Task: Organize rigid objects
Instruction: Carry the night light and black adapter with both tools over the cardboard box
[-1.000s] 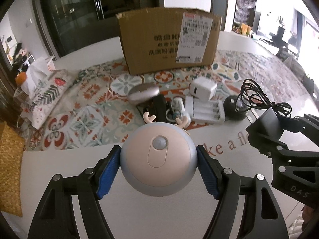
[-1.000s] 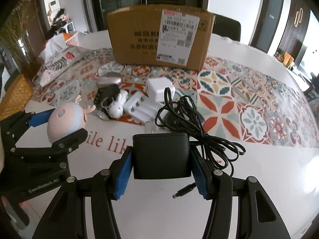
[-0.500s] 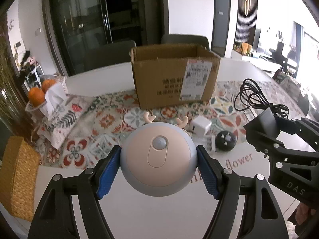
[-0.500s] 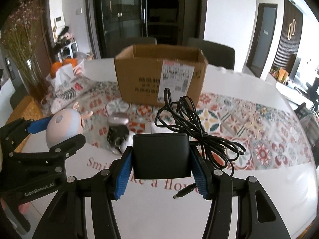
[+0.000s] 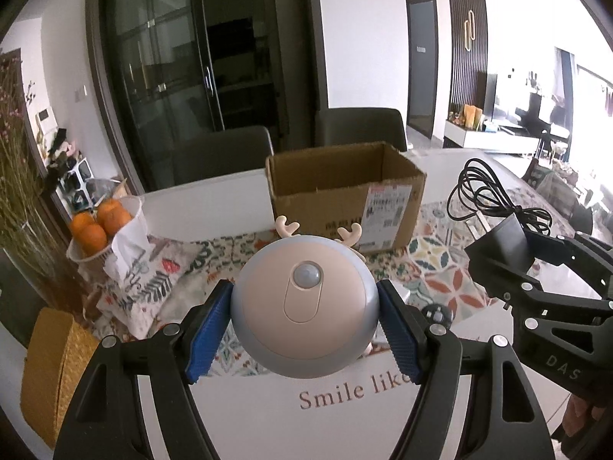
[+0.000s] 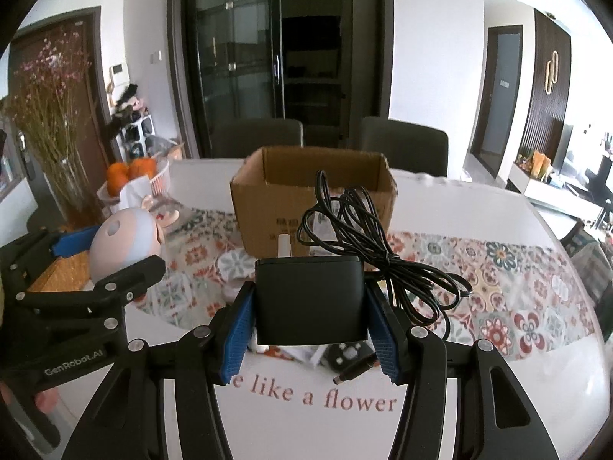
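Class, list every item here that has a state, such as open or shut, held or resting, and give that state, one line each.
left gripper: shut on the deer night light, held above the table
right gripper: shut on the black power adapter, its cable bundled, plug dangling
cardboard box: open at the top, upright on the table

Oranges (image 5: 99,222) in white basket (image 6: 161,180) near bench's far left edge; dried flowers (image 6: 49,103) beside; grey chairs (image 6: 404,145) behind far edge.
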A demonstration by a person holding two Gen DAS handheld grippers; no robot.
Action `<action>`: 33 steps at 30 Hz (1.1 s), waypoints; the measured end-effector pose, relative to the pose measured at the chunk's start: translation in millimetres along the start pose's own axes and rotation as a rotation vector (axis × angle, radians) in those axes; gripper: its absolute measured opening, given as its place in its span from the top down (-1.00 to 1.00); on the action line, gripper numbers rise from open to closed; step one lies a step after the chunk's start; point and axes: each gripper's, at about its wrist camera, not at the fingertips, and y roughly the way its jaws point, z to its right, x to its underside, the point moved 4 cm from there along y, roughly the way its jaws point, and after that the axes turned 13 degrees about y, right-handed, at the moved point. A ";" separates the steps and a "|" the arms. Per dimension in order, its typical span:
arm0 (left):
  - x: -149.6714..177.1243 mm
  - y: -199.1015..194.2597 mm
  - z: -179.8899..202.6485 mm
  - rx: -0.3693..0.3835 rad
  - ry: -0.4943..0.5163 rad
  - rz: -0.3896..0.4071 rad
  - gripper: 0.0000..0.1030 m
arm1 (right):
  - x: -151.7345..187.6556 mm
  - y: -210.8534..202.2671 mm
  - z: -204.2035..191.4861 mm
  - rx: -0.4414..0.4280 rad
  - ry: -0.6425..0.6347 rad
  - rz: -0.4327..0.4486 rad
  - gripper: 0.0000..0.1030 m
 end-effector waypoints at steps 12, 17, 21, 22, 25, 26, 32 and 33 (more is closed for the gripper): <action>-50.4 6.1 -15.3 0.021 -0.004 0.079 -0.44 | -52.5 2.4 -2.4 -0.032 0.021 0.073 -0.08; -67.5 11.8 -18.6 0.015 -0.003 0.106 -0.44 | -72.9 11.6 -2.6 -0.048 0.030 0.082 -0.08; -79.9 22.0 -23.9 0.016 -0.002 0.113 -0.44 | -88.0 21.5 -3.5 -0.051 0.022 0.094 -0.08; -82.4 24.8 -24.6 0.019 -0.002 0.114 -0.44 | -91.7 23.5 -3.9 -0.051 0.020 0.097 -0.08; -92.7 33.8 -27.8 0.024 -0.003 0.116 -0.44 | -103.0 28.3 -6.5 -0.050 0.009 0.109 -0.08; -95.9 36.7 -28.8 0.025 -0.004 0.116 -0.44 | -106.8 30.7 -7.1 -0.052 0.006 0.112 -0.08; -114.4 54.4 -36.7 0.041 -0.013 0.116 -0.44 | -127.8 50.1 -6.8 -0.086 0.020 0.082 -0.08; -117.2 57.8 -37.2 0.042 -0.012 0.113 -0.44 | -130.7 53.5 -5.6 -0.088 0.024 0.077 -0.08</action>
